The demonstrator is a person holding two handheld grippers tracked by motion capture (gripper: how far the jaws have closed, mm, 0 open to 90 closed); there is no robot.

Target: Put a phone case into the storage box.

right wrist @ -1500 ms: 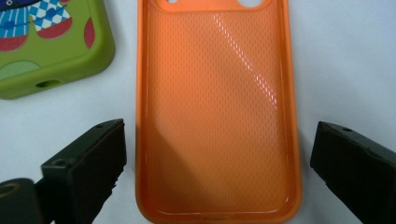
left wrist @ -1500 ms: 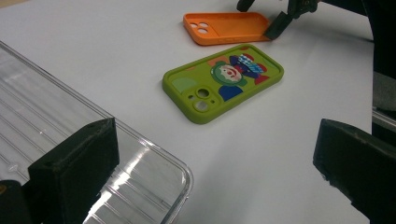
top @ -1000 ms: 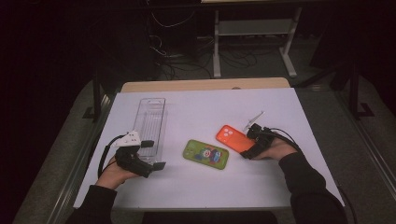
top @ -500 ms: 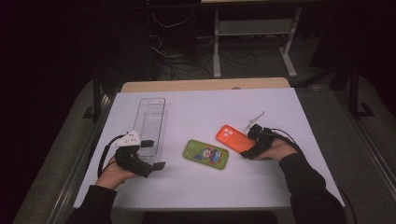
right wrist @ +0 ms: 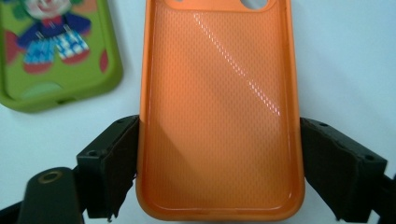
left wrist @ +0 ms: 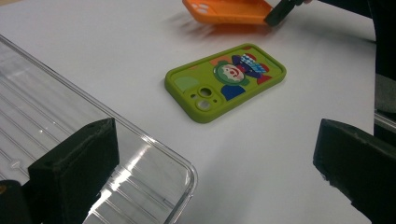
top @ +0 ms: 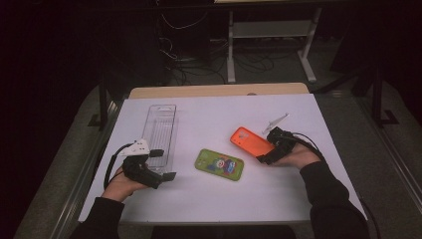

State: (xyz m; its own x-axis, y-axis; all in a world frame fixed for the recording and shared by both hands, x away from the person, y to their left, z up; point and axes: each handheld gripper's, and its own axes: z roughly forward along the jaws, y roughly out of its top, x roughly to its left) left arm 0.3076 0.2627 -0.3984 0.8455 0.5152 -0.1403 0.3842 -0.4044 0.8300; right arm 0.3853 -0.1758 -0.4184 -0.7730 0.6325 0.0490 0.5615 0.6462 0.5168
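An orange phone case point(top: 250, 141) point(right wrist: 219, 93), hollow side up, sits between the jaws of my right gripper point(top: 266, 148) point(right wrist: 219, 154), which is shut on its near end. In the left gripper view the orange case point(left wrist: 229, 10) tilts slightly off the white table. A green phone case point(top: 219, 164) point(left wrist: 226, 79) point(right wrist: 56, 51) with a clown picture lies flat to its left. My left gripper point(top: 163, 164) point(left wrist: 215, 135) stands open at the near end of a clear plastic tray point(top: 160, 133) point(left wrist: 56, 126), one jaw over the tray's corner.
The white table top point(top: 219, 119) has a wooden strip point(top: 219, 90) along its far edge. Beyond it are dark floor, cables and a white stand point(top: 271, 30). Bare table lies between the tray and the cases.
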